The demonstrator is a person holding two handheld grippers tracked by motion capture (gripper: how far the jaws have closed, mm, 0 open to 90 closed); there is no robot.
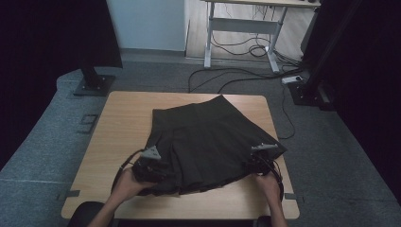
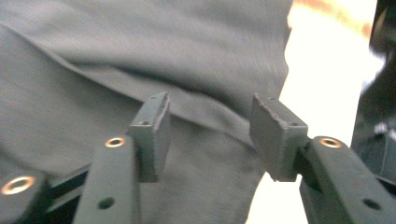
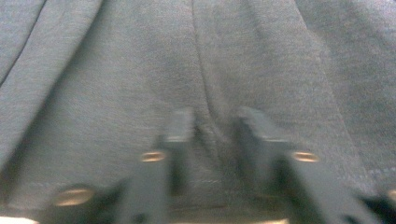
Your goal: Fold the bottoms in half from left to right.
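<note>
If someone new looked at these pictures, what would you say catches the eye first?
A dark pleated skirt lies spread over the middle of the wooden table. The left gripper and right gripper sit at its near corners; the left gripper view shows jaws open over a fold near the skirt's edge. The right's jaws stand narrowly apart over a pleat.

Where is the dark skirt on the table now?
In the high view the dark skirt lies spread on the wooden table, right of centre, between the left gripper and the right gripper at its near hem.

Dim, shadowy high view; both gripper views motion-blurred, with table (image 2: 327, 70) glare blown out white
</note>
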